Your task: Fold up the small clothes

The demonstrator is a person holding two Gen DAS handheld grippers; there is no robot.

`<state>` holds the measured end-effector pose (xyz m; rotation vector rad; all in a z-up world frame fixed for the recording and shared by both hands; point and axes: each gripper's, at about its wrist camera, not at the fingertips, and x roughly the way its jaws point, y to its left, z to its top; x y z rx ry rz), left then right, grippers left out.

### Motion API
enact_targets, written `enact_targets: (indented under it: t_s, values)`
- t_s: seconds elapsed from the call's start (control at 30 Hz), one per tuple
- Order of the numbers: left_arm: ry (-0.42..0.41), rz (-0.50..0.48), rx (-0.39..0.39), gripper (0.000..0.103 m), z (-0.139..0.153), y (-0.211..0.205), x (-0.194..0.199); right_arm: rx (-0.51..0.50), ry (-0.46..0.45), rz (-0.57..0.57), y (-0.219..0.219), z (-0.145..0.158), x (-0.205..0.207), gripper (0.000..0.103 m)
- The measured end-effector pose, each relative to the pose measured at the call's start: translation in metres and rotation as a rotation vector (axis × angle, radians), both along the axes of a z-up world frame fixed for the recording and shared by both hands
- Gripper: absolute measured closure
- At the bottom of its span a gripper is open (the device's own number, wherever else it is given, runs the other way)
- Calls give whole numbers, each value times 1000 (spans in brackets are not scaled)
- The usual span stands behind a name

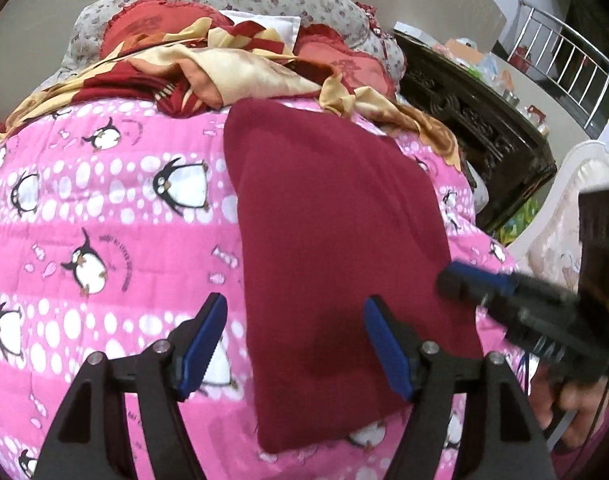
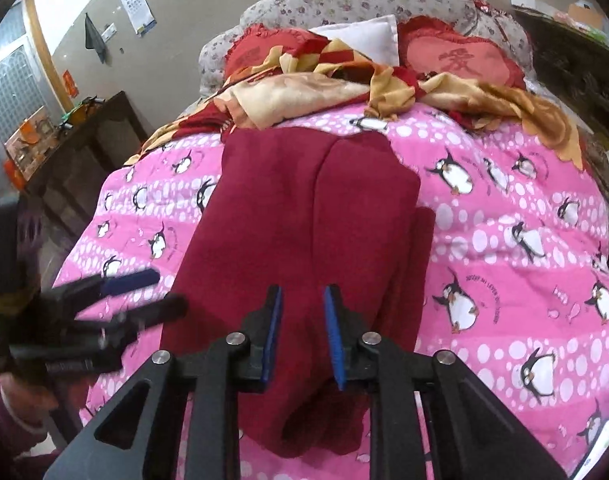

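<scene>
Penguin quilt (image 2: 504, 240) under maroon garment (image 2: 304, 220)

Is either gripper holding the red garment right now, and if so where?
Nothing is held. The left gripper and right gripper both hover open above the dark red garment, with empty gaps between their pads.

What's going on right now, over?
Left gripper open, right gripper open, both empty. Dark red garment folded on pink quilt. Nothing in the way.

We read one Chinese character, 爱, embroidered on the red cushion (image 2: 460, 60). The quilt (image 2: 504, 240) lettering beside the penguins is illegible.
</scene>
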<state>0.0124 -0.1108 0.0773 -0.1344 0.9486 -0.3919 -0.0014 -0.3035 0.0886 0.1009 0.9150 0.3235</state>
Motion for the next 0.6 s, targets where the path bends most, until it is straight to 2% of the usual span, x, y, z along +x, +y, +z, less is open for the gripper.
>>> enact_targets:
  t_s: [0.13, 0.2, 0.27, 0.4, 0.5, 0.6]
  values:
    - [28, -18, 17, 28, -14, -12, 13, -52, 16, -10, -1, -18, 2, 80]
    - [38, -16, 23, 23, -23, -19, 18, -70, 3, -8, -2, -26, 4, 80]
    - [42, -14, 17, 16, -31, -22, 22, -25, -4, -18, -9, -28, 4, 80]
    - [53, -22, 4, 15, -32, -20, 26, 58, -12, -45, -24, -19, 1, 79]
    - [47, -24, -2, 15, -31, -21, 27, 90, -21, -83, -37, -16, -1, 63]
    - [41, -23, -3, 15, -30, -22, 30, 113, -2, -109, -45, -21, 5, 58]
